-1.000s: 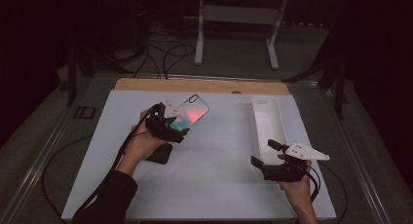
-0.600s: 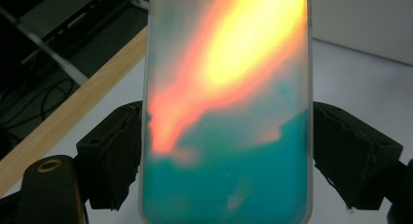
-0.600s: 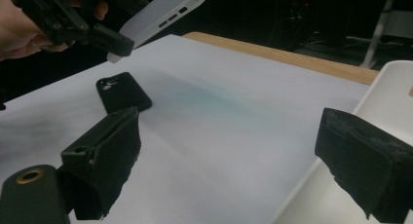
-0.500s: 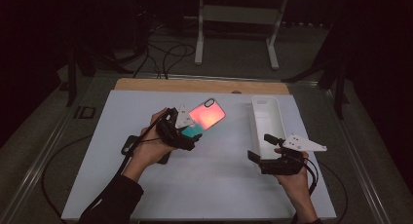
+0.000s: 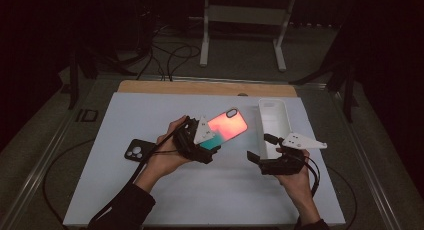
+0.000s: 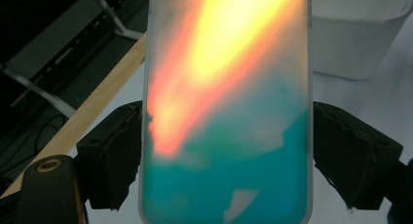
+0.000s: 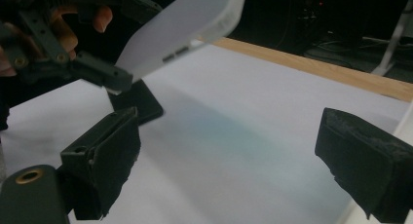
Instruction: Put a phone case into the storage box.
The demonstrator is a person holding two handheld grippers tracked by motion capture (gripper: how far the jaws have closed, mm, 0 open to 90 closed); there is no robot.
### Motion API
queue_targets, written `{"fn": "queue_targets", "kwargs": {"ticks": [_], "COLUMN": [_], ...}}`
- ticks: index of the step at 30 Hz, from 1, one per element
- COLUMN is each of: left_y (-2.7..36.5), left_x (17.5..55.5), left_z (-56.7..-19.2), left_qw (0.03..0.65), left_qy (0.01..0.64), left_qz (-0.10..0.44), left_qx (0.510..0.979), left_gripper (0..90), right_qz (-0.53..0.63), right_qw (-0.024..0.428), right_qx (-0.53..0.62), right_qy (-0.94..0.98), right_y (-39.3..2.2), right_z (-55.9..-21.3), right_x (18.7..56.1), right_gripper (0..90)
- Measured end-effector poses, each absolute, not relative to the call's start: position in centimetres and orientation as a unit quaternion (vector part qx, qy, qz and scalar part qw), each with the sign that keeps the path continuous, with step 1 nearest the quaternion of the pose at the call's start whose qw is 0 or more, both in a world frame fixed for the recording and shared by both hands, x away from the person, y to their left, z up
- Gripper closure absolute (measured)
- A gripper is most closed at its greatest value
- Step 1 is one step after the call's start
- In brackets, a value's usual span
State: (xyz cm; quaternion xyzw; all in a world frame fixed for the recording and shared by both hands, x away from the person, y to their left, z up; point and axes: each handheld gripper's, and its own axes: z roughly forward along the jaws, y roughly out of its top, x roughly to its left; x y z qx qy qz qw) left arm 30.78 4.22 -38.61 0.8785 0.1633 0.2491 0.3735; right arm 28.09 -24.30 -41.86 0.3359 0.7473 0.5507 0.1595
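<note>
A phone case (image 5: 230, 125) with an orange-to-teal back hangs tilted above the middle of the white mat, camera cut-out at its far end. My left gripper (image 5: 212, 142) is shut on its teal end; in the left gripper view both pads (image 6: 114, 156) press the long edges of the case (image 6: 229, 87). My right gripper (image 5: 262, 147) stands open to the right of it, beside the white tray (image 5: 274, 122), with nothing between its jaws. From the right gripper view (image 7: 234, 170) the case (image 7: 180, 24) is seen from below, up at the left.
A black phone (image 5: 135, 151) lies face down on the mat (image 5: 150, 115) behind the left hand, also in the right gripper view (image 7: 139, 104). A wooden strip (image 5: 200, 87) runs along the mat's far edge. A metal stand (image 5: 240, 20) is on the floor beyond.
My left gripper has carried the case to the right, closer to the white tray and the right gripper. The right gripper has shifted slightly left.
</note>
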Motion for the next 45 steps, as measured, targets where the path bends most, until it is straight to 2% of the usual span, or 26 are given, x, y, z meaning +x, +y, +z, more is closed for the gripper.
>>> {"fn": "queue_targets", "kwargs": {"ticks": [15,18,25,27,30,37,39,45], "left_y": [2.3,2.0,1.5,1.6,1.6,1.3,1.1,1.2], "left_x": [29.1,28.9,28.5,28.5,28.6,28.6,28.6,28.7], "left_z": [-38.5,-38.7,-39.2,-39.3,-39.4,-39.8,-40.0,-40.2], "left_qw": [0.39,0.392,0.393,0.394,0.396,0.384,0.377,0.369], "left_qy": [0.128,0.124,0.117,0.119,0.121,0.127,0.13,0.131], "left_qz": [0.25,0.248,0.248,0.246,0.247,0.256,0.261,0.255], "left_qx": [0.877,0.877,0.878,0.877,0.876,0.878,0.879,0.884], "left_gripper": [16.8,16.8,16.8,16.8,16.8,16.8,16.6,13.6], "right_qz": [0.568,0.574,0.56,0.556,0.562,0.577,0.574,0.557], "right_qw": [0.124,0.113,0.09,0.085,0.061,0.018,0.013,0.04], "right_qx": [0.331,0.329,0.357,0.371,0.373,0.363,0.368,0.366], "right_qy": [0.743,0.741,0.743,0.739,0.735,0.731,0.732,0.744], "right_y": [-22.3,-21.7,-20.8,-20.8,-21.0,-20.6,-20.4,-19.8], "right_z": [-40.7,-40.4,-40.2,-40.1,-40.1,-39.9,-39.8,-39.7], "right_x": [29.0,29.1,29.2,29.3,29.3,29.2,29.2,28.9], "right_gripper": [9.5,12.2,32.8,44.0,53.7,84.4,86.0,87.0]}}
